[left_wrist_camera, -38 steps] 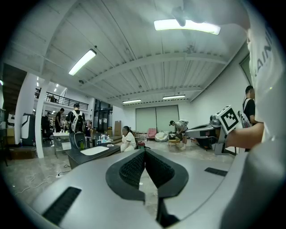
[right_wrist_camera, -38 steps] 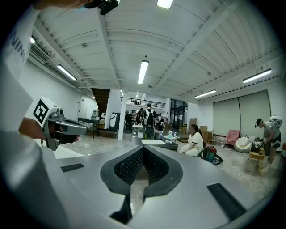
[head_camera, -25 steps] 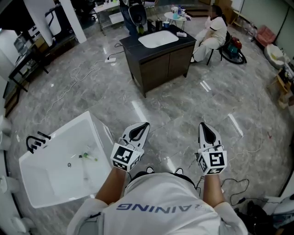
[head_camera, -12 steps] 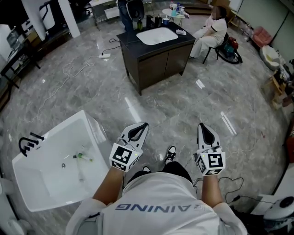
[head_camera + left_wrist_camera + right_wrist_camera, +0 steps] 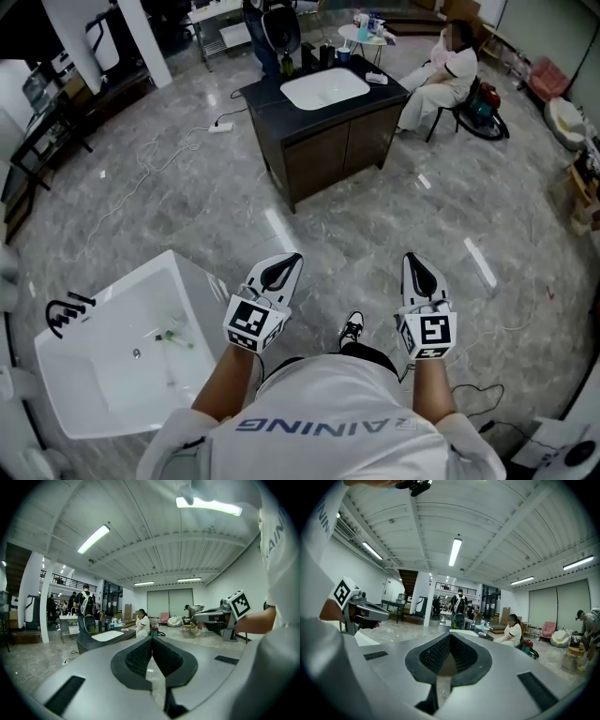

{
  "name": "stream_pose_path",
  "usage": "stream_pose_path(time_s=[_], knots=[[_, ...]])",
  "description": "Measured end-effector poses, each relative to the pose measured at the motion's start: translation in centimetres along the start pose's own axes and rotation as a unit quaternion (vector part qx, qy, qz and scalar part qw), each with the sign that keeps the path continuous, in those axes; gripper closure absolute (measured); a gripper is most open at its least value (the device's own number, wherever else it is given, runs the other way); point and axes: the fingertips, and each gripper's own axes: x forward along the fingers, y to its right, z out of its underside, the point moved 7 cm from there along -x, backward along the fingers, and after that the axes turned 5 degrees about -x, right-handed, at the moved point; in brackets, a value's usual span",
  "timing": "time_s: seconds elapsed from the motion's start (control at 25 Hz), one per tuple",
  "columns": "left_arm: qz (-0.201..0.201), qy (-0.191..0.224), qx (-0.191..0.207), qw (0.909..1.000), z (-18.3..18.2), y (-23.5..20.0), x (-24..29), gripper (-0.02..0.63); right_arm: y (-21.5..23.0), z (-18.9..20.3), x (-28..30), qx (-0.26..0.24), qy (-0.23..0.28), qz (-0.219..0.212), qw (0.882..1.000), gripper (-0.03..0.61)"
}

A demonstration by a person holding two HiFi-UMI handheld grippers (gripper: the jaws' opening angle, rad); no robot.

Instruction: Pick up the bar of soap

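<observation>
Soap is hard to pick out from here. In the head view a small pale thing (image 5: 376,79) lies on the far right corner of the dark cabinet (image 5: 328,141), beside its inset white sink (image 5: 323,89), but it is too small to tell whether that is the bar. Both tools are well apart from it, held out over the marble floor (image 5: 187,206). The left gripper (image 5: 294,257) and the right gripper (image 5: 413,259) touch nothing. I count two sinks: the far one and a loose white basin (image 5: 103,370) at near left, with a black faucet (image 5: 67,311) on it and a green item (image 5: 176,339) in it. There are two other people, one seated (image 5: 441,70) right of the cabinet and one standing (image 5: 272,23) at its far side. One shoe (image 5: 351,328) of the wearer shows between the arms. Only this view looks down into the near basin.

The left gripper view gives what the head view cannot: its jaws are clenched, tips meeting, with nothing between them. It also takes in the ceiling strip lights (image 5: 93,538), a third person bending over (image 5: 192,607) far off, and the other gripper at its right.

The right gripper view shows that pair pressed together too, and empty. The cabinet lies ahead beyond the tips, and a balcony railing (image 5: 457,588) shows far behind.
</observation>
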Motion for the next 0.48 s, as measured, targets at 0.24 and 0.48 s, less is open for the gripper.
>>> stream_pose_path(time_s=[0.24,0.48], knots=[[-0.009,-0.007,-0.006,0.9999,-2.0,0.0,6.7,0.609,6.5,0.4,4.1,0.011,0.008,-0.007,1.0,0.565],[-0.01,-0.001,-0.03,0.9995,-4.5,0.8,13.9,0.609,13.1,2.0,7.3,0.036,0.009,-0.015,0.999,0.565]])
